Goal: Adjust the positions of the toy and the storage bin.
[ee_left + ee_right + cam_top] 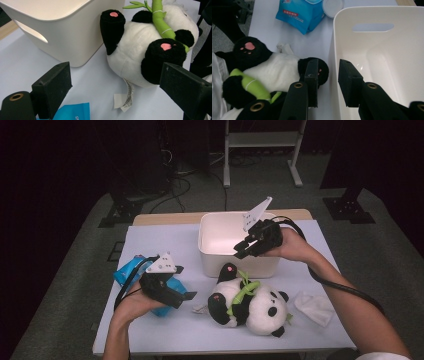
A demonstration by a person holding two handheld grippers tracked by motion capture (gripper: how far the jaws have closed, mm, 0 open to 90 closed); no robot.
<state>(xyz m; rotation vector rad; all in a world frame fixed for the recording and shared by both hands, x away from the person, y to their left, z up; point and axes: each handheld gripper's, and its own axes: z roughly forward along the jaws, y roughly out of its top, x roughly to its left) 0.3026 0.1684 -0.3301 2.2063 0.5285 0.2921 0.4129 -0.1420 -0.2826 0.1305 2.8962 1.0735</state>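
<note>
White bin and plush panda between two hand-held grippers

White plastic forms the bin (220, 240), which is set on the lavender surface (165, 237) toward its far edge. The right hand-held gripper (241, 249) is held over the bin's near right rim, and its jaws are seen parted by a narrow gap with nothing between them; in the right gripper view the bin's wall is seen below that gap. The plush panda (247, 302) is laid on its back just in front of the bin, one black foot close to the bin's wall, with a green bamboo stalk (243, 292) across its belly. The left hand-held gripper (189, 296) is held low near the panda's feet, jaws spread wide and empty. A blue packet (129, 269) is seen beneath and behind the left hand. A crumpled white cloth (315, 306) is laid at the right of the panda, apart from it
</note>
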